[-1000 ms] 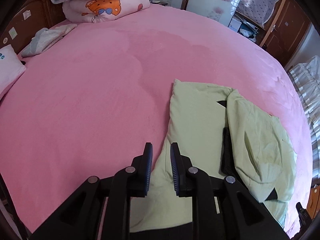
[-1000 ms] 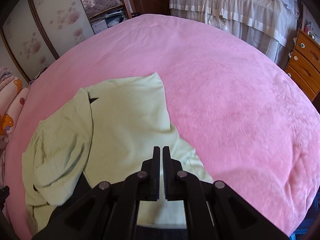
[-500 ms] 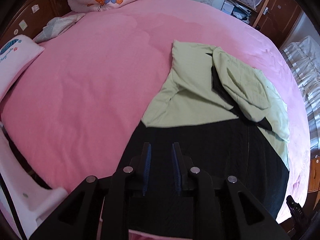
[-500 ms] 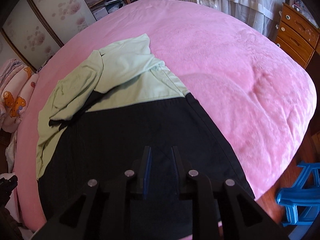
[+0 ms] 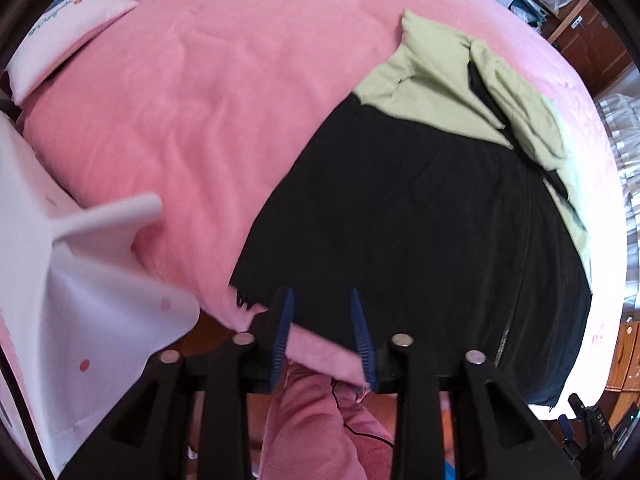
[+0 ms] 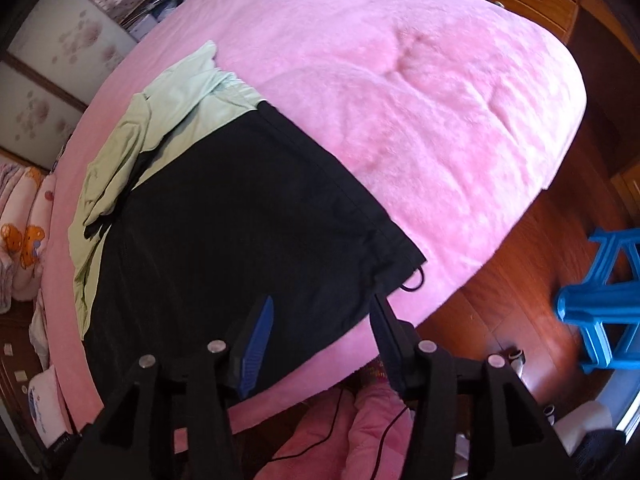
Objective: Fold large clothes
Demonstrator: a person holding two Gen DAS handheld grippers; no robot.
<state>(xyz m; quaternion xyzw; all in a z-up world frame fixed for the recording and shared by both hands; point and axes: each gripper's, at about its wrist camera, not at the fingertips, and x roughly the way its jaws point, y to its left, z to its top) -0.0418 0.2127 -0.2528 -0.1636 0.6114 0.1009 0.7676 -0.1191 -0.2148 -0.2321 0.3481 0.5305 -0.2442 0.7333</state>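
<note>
Pink bed point(image 5: 192, 92) — jacket point(image 5: 400, 220) spread flat, left gripper point(image 5: 322, 336) and right gripper point(image 6: 320, 332) newly released, empty.

Jacket point(image 5: 420, 220) matt black-and-green cloth; blanket point(image 6: 420, 92) fuzzy pink plush (slightly rumpled); floor point(image 6: 520, 280) glossy wood.

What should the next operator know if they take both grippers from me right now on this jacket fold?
Left gripper: open, jaws just widened, nothing between them, over the hem's left corner.
Right gripper: open, jaws just widened, over the hem's right end near the drawcord loop.
Jacket: black and pale green, flat on the pink bed, hem at the near edge, green sleeves folded inward at the far end.
Done: sleeves in, body spread.
Left: probably grip both hem corners and fold toward the green end.
</note>
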